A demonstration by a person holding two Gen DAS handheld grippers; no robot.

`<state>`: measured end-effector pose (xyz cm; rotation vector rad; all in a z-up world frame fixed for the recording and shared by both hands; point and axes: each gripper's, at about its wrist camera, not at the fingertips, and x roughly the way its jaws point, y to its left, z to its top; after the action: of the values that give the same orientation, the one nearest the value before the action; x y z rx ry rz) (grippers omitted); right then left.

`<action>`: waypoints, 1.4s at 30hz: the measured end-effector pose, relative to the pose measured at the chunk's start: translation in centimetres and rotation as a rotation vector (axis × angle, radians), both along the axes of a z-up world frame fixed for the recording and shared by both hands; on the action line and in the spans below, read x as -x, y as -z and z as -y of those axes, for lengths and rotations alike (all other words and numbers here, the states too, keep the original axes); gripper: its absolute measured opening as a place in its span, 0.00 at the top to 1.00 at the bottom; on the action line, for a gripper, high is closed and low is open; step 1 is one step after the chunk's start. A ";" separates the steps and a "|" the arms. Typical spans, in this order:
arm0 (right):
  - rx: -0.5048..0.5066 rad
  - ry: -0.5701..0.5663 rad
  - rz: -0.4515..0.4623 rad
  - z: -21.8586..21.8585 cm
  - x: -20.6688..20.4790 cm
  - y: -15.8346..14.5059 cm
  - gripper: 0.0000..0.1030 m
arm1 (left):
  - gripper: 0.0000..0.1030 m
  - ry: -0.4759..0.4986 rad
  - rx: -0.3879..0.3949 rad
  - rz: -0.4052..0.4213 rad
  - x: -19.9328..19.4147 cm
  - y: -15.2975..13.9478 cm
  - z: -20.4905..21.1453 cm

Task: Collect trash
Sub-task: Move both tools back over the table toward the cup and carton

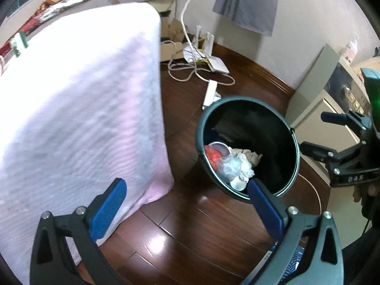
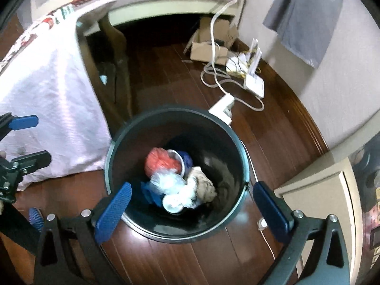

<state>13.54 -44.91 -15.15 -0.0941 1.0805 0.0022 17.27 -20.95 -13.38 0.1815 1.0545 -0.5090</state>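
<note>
We hold the left tool [image 1: 187,204] above the wooden floor [image 1: 180,232] with its blue pads [image 1: 108,210] spread wide and nothing between them. To its left and ahead hangs a pale pink bedsheet [image 1: 78,99], draped down close to the left pad. Ahead and to the right of the left tool stands the dark trash bucket [image 1: 247,109], its near rim just past the right pad; inside lie a red plastic bag [image 1: 212,156], a clear crumpled bag [image 1: 229,166], white paper cups [image 1: 238,183] and a beige wad [image 1: 249,155]. Beyond the bucket a white power strip [image 1: 210,92] and looped cables [image 1: 190,73] lie on the floor near a router [image 1: 218,64] by the wall, where a grey cloth [image 1: 247,2] hangs. At the far right of that view the right tool [image 1: 318,133] shows from the side. From the right wrist, the right tool [image 2: 191,201] hovers directly over the bucket [image 2: 133,128], pads wide apart and empty, one pad over each side of the near rim. The trash pile [image 2: 175,180] sits straight ahead below it. The left tool [image 2: 30,140] appears at the left edge, beside the bedsheet [image 2: 52,99]. Ahead and to the right lie a cardboard box [image 2: 209,47] and the cables [image 2: 213,73]; a cream cabinet [image 2: 315,204] stands at the right.
</note>
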 end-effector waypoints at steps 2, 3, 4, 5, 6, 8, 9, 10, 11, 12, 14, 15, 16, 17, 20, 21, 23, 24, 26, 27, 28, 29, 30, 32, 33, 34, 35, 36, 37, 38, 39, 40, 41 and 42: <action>0.000 -0.019 0.023 -1.0 0.2 -1.2 0.00 | 0.01 -0.012 -0.001 0.018 0.4 -0.8 -0.6; -0.002 -0.026 0.032 -1.4 0.3 -1.7 0.00 | 0.01 -0.016 0.002 0.028 0.6 -1.4 -1.0; -0.006 -0.032 0.041 -1.8 0.4 -2.2 0.00 | 0.01 -0.018 0.008 0.033 0.8 -1.8 -1.5; -0.013 -0.038 0.052 -2.2 0.4 -2.7 0.00 | 0.01 -0.024 0.009 0.041 1.1 -2.3 -2.0; -0.020 -0.043 0.066 -2.6 0.4 -3.4 0.00 | 0.01 -0.029 0.009 0.050 1.3 -2.7 -2.3; -0.032 -0.056 0.092 -3.5 0.5 -4.3 0.00 | 0.01 -0.044 0.007 0.072 1.8 -3.7 -3.2; -0.036 -0.063 0.106 -4.0 0.5 -4.9 0.00 | 0.01 -0.052 0.007 0.081 2.0 -4.1 -3.7; -0.040 -0.069 0.120 -4.6 0.5 -5.4 0.00 | 0.01 -0.062 0.009 0.090 2.1 -4.5 -4.3; -0.049 -0.079 0.137 -5.2 0.4 -6.0 0.00 | 0.01 -0.075 0.011 0.101 2.2 -4.9 -4.8; -0.055 -0.086 0.148 -5.6 0.4 -6.3 0.00 | 0.01 -0.087 0.012 0.110 2.3 -5.3 -5.4; -0.063 -0.105 0.171 -6.8 0.2 -7.2 0.00 | 0.01 -0.110 0.022 0.127 2.4 -6.0 -6.4; -0.067 -0.112 0.181 -7.3 0.1 -7.5 0.00 | 0.01 -0.122 0.022 0.136 2.4 -6.4 -6.8; -0.073 -0.121 0.191 -7.6 0.0 -7.8 0.00 | 0.01 -0.133 0.022 0.145 2.4 -6.7 -7.3; -0.078 -0.129 0.201 -8.1 -0.2 -8.1 0.00 | 0.01 -0.145 0.021 0.155 2.4 -6.9 -7.8; -0.088 -0.152 0.230 -9.4 -0.7 -8.9 0.00 | 0.01 -0.178 0.022 0.174 2.2 -7.5 -9.1; -0.091 -0.159 0.235 -9.7 -0.8 -9.1 0.00 | 0.01 -0.190 0.023 0.181 2.2 -7.7 -9.5; -0.094 -0.172 0.253 -10.6 -1.2 -9.4 0.00 | 0.01 -0.211 0.016 0.201 2.1 -8.1 -10.5; -0.098 -0.175 0.260 -10.8 -1.2 -9.6 0.00 | 0.01 -0.226 0.016 0.210 2.0 -8.3 -11.0; -0.113 -0.183 0.276 -11.5 -1.6 -10.0 0.00 | 0.01 -0.247 0.018 0.221 1.7 -8.6 -11.8; -0.119 -0.186 0.282 -11.8 -1.8 -10.2 0.00 | 0.01 -0.258 0.017 0.227 1.5 -8.7 -12.1; -0.126 -0.189 0.291 -12.1 -2.0 -10.4 0.00 | 0.01 -0.272 0.016 0.232 1.4 -8.8 -12.6; -0.129 -0.191 0.298 -12.5 -2.3 -10.6 0.00 | 0.01 -0.282 0.015 0.238 1.3 -9.0 -13.0; -0.131 -0.194 0.302 -12.9 -2.5 -10.7 0.00 | 0.01 -0.295 0.016 0.245 1.3 -9.1 -13.6; -0.136 -0.203 0.318 -13.8 -3.0 -11.1 0.00 | 0.01 -0.315 0.019 0.249 1.2 -9.4 -14.6; -0.137 -0.207 0.325 -14.1 -3.2 -11.2 0.00 | 0.01 -0.327 0.024 0.251 0.9 -9.5 -15.0; -0.140 -0.213 0.331 -14.6 -3.4 -11.3 0.00 | 0.01 -0.340 0.024 0.255 0.8 -9.7 -15.5; -0.146 -0.220 0.338 -15.3 -3.7 -11.5 0.00 | 0.01 -0.351 0.022 0.261 0.7 -9.7 -16.1; -0.150 -0.223 0.344 -15.7 -3.9 -11.6 0.00 | 0.01 -0.360 0.021 0.265 0.7 -9.8 -16.5; -0.157 -0.227 0.353 -16.0 -4.1 -11.8 0.00 | 0.01 -0.377 0.020 0.270 0.5 -9.9 -17.2; -0.167 -0.232 0.366 -16.5 -4.3 -11.9 0.00 | 0.01 -0.387 0.019 0.272 0.3 -9.9 -17.7; -0.180 -0.237 0.378 -17.1 -4.5 -12.1 0.00 | 0.01 -0.398 0.019 0.272 0.2 -10.0 -18.2; -0.192 -0.241 0.385 -17.6 -4.6 -12.2 0.00 | 0.01 -0.414 0.017 0.275 0.0 -10.1 -18.8; -0.210 -0.247 0.396 -18.2 -5.0 -12.2 0.00 | 0.01 -0.429 0.015 0.277 -0.2 -10.1 -19.4; -0.219 -0.251 0.404 -18.6 -5.1 -12.3 0.00 | 0.01 -0.448 0.010 0.283 -0.4 -10.2 -20.1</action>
<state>18.69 -26.28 -2.85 -0.0294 0.6538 0.3149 17.70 -0.82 -3.19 0.0038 0.7828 -0.0793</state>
